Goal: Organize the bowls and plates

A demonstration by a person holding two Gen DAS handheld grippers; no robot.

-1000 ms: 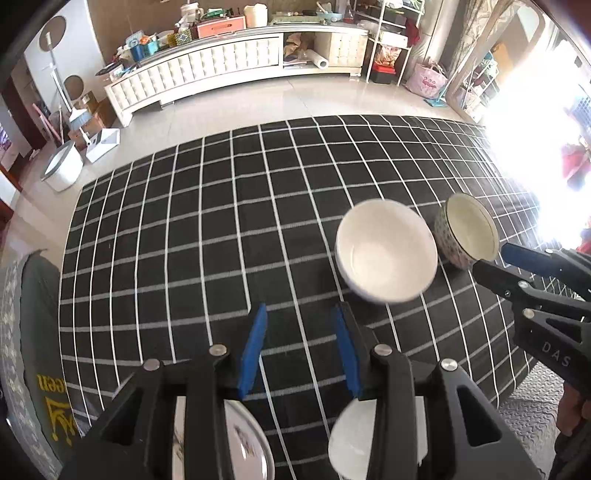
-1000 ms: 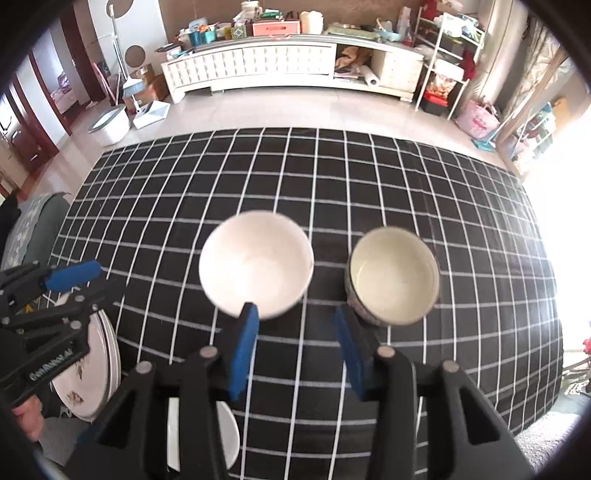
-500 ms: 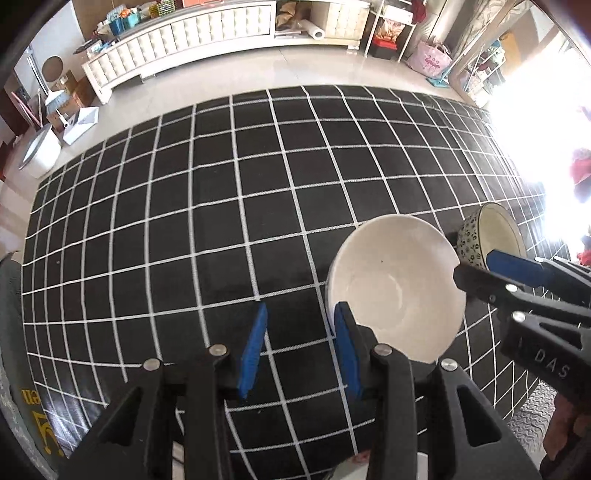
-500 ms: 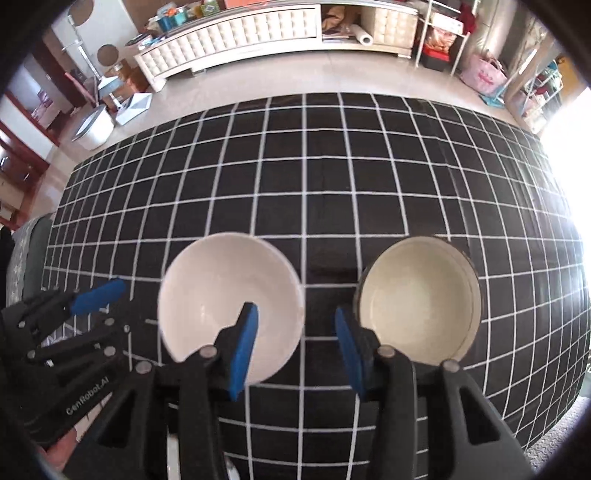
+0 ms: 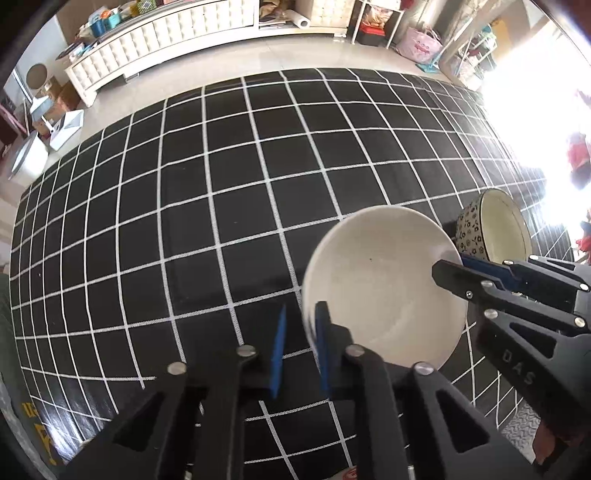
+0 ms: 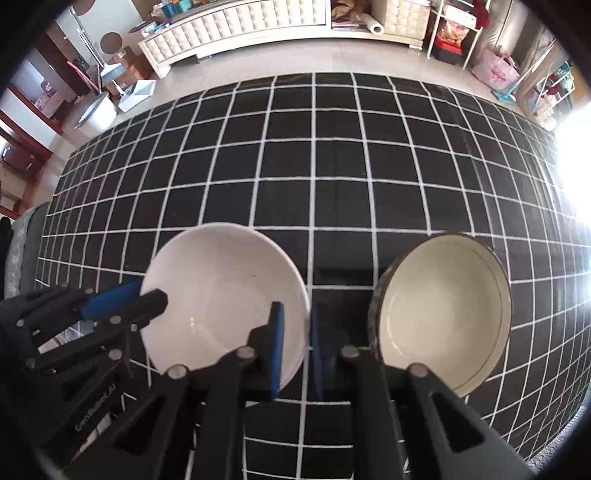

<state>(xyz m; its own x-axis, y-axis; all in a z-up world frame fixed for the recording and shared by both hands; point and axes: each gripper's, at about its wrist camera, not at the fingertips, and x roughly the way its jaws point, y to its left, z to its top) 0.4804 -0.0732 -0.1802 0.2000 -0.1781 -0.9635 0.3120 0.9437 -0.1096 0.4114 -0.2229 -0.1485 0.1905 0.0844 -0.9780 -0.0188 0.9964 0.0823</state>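
Observation:
A plain white bowl sits on the black checked cloth; it also shows in the right wrist view. My left gripper straddles its left rim, jaws narrowed around the wall; it shows from the side in the right wrist view. My right gripper straddles its right rim, jaws narrowed the same way; it shows from the side in the left wrist view. A patterned bowl with a cream inside stands just right of the white bowl, also in the left wrist view.
The checked cloth stretches far ahead of both bowls. A white cabinet and shelves stand across the tiled floor beyond. The cloth's front edge lies close at the lower right.
Both grippers moved in on the white bowl from either side and their jaws narrowed onto its opposite rims. The patterned bowl has not moved.

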